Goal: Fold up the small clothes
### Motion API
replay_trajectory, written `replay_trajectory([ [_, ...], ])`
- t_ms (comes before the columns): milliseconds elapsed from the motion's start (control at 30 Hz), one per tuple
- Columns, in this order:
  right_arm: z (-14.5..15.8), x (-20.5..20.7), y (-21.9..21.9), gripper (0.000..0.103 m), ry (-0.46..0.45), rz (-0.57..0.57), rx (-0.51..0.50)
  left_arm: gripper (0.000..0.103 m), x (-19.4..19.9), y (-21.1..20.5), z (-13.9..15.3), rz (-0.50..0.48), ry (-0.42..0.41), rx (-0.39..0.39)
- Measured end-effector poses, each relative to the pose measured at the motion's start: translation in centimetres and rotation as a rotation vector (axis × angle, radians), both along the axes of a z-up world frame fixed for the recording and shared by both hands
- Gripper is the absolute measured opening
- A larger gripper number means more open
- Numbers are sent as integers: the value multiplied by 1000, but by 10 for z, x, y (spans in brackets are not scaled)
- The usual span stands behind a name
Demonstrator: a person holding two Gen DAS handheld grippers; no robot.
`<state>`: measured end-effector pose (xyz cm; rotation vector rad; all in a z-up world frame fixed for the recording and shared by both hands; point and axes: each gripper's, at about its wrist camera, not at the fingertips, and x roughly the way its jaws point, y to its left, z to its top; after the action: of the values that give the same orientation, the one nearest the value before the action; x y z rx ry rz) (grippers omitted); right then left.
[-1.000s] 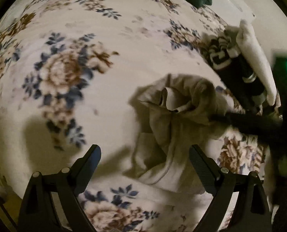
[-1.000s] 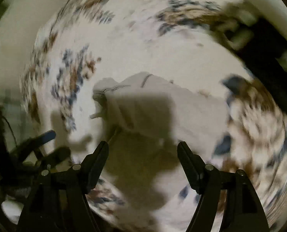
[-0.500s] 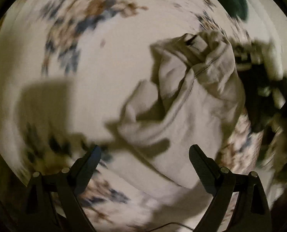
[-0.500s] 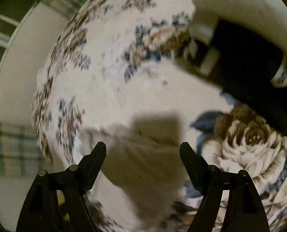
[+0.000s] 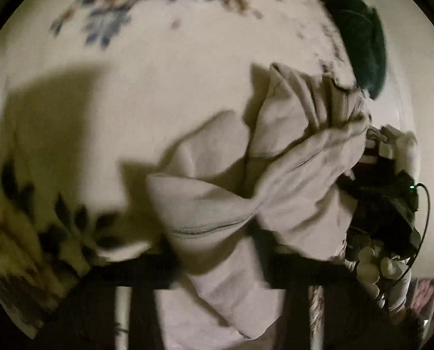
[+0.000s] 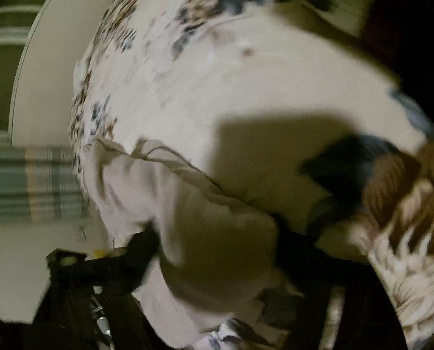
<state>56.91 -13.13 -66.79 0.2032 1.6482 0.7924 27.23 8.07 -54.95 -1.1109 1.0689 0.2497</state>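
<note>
A crumpled light beige garment (image 5: pixel 275 180) lies on the floral bedsheet (image 5: pixel 146 93). In the left wrist view it runs down between my left gripper's (image 5: pixel 225 265) dark fingers, which look closed in on a bunched part of it; the view is blurred. The other gripper's dark body (image 5: pixel 386 204) sits at the garment's right end. In the right wrist view the same garment (image 6: pixel 187 218) fills the space between my right gripper's (image 6: pixel 217 250) fingers, which appear to pinch it.
A dark green cloth (image 5: pixel 360 38) lies at the bed's far right. A dark striped pile of clothes (image 5: pixel 374 157) sits behind the garment. A wall and plaid curtain (image 6: pixel 27 180) lie beyond the bed edge in the right wrist view.
Both grippers were open above the garment; now both have dropped onto it and closed on the cloth. The garment has been stretched between them.
</note>
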Motion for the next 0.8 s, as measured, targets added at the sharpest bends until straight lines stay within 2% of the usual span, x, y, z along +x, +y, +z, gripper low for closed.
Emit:
replay_trajectory([
  [133, 2, -18, -28, 53, 38, -197, 32, 14, 15, 11, 19, -94, -41, 64],
  [233, 10, -49, -57, 49, 70, -378, 71, 14, 34, 19, 36, -179, -81, 120],
  [333, 22, -104, -99, 48, 134, -606, 84, 14, 73, 24, 50, -346, -135, 146],
  [367, 23, -133, -113, 48, 181, -701, 85, 15, 93, 20, 51, -456, -135, 152],
  [433, 19, -172, -129, 51, 270, -801, 97, 18, 118, 12, 44, -580, -100, 153],
  [467, 12, -195, -136, 59, 336, -837, 88, 20, 124, 11, 40, -618, -73, 157],
  [500, 8, -205, -138, 65, 367, -836, 64, 27, 127, 11, 40, -632, -52, 171],
  [533, 7, -209, -140, 65, 371, -825, 45, 30, 124, 14, 41, -636, -40, 184],
  [567, 10, -209, -142, 65, 353, -805, 21, 43, 119, 20, 44, -617, -43, 179],
  [600, 22, -205, -146, 66, 292, -775, -12, 58, 111, 25, 49, -599, -50, 166],
  [633, 35, -199, -149, 69, 224, -742, -47, 63, 104, 31, 52, -564, -61, 144],
  [667, 51, -190, -148, 75, 135, -693, -87, 64, 99, 36, 55, -539, -73, 132],
  [733, 85, -167, -136, 77, -49, -556, -142, 64, 101, 35, 57, -528, -84, 129],
  [767, 93, -159, -128, 79, -92, -496, -156, 65, 103, 32, 57, -532, -81, 147],
  [800, 100, -145, -108, 79, -158, -384, -190, 65, 105, 31, 55, -540, -79, 158],
])
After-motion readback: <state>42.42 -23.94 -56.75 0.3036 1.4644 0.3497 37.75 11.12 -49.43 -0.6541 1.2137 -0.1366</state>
